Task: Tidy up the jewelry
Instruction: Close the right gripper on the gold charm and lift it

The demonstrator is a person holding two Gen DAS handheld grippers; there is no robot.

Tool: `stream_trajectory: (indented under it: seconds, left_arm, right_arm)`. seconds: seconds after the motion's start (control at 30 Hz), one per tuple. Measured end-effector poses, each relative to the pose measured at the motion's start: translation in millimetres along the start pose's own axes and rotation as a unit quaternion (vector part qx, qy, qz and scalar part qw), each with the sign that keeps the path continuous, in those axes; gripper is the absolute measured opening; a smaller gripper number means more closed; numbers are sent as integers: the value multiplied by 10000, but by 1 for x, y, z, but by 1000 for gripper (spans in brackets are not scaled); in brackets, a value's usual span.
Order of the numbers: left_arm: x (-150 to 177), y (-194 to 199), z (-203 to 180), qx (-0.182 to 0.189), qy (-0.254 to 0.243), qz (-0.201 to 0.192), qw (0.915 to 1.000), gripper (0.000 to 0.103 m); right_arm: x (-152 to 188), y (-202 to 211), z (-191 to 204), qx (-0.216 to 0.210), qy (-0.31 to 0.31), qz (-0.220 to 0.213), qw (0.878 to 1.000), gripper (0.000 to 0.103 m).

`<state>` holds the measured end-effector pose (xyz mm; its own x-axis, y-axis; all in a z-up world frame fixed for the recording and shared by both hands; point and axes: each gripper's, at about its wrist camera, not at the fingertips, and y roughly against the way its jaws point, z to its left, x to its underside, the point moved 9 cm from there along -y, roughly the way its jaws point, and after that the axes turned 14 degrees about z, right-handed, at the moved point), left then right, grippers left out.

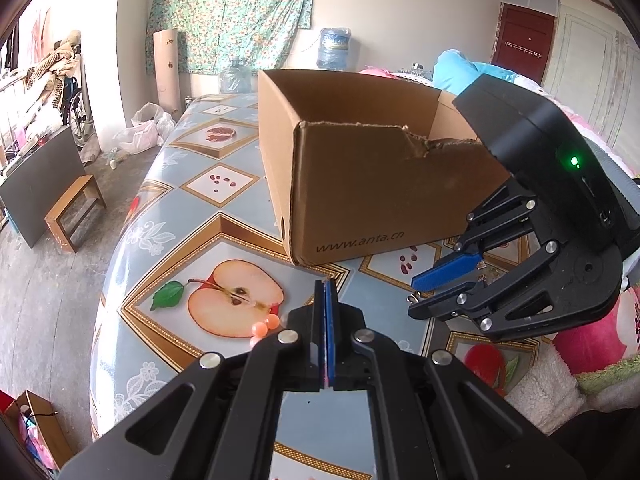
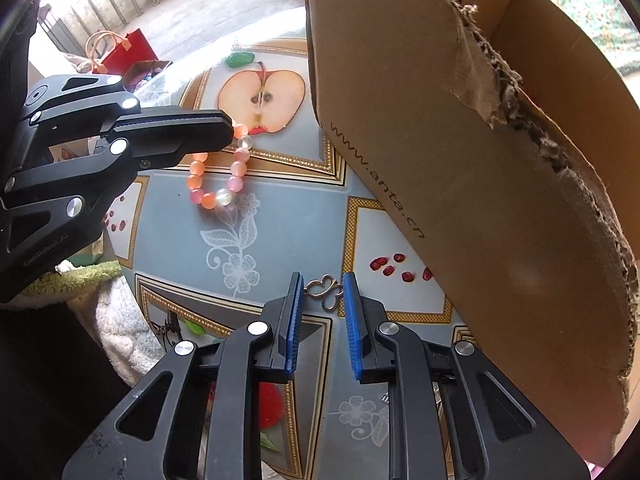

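Left tongs point(image 2: 230, 130) were clenched by the bead bracelet point(image 2: 218, 176); right tongs point(image 2: 322, 292) stood released around a clover charm point(image 2: 323, 291) on the tabletop point(image 2: 280, 240).

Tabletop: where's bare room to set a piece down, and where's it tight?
Free: the blue patch with the white lace flower, bordered by the bead bracelet, the cardboard box and the right hand-held gripper. Also the table's far end left of the box. Crowded: the butterfly pendant between the right fingers, close beside the box wall.
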<state>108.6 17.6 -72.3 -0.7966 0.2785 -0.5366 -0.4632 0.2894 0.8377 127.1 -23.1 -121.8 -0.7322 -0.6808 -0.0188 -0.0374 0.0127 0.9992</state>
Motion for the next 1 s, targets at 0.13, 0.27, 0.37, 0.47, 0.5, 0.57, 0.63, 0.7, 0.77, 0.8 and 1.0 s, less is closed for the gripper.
stream_trajectory:
  seconds: [0.13,0.27,0.37,0.47,0.5,0.57,0.63,0.7,0.77,0.8,1.0]
  left_arm:
    - [0,0,0,3,-15,-8,10000,0]
    - [0,1,0,-3,-30,-13,10000,0]
    - [-1,1,0,-9,-30,-13,10000,0]
    - [0,2,-1,-7,-27,-3,10000,0]
    - [0,2,-1,-7,-33,-1,10000,0]
    - [0,1,-4,-2,-64,14,10000,0]
    - [-1,1,-8,44,-102,27,9999,0]
    - [-1,0,-14,132,-169,53,9998,1]
    - [0,-3,-25,242,-302,119,9992,6]
    - [1,-7,-33,316,-412,177,9985,8]
    - [-2,-23,-78,623,-960,388,9927,10]
  right_arm:
    - [0,-6,4,-49,-101,-11,9999,18]
    - [-4,-10,8,-91,-156,-17,9998,18]
    - [-3,-9,7,-118,-186,-36,9998,18]
    - [-1,-2,4,-163,-238,-118,9995,18]
    - [0,1,4,-169,-276,-155,9994,18]
    - [5,11,0,-216,-405,-276,9986,18]
    - [14,21,-5,-298,-632,-431,9966,18]
    - [26,29,-11,-377,-912,-561,9935,18]
    - [41,38,-19,-435,-1210,-697,9893,18]
    - [49,44,-23,-484,-1340,-778,9867,18]
    - [97,81,-57,-469,-2183,-1282,9663,18]
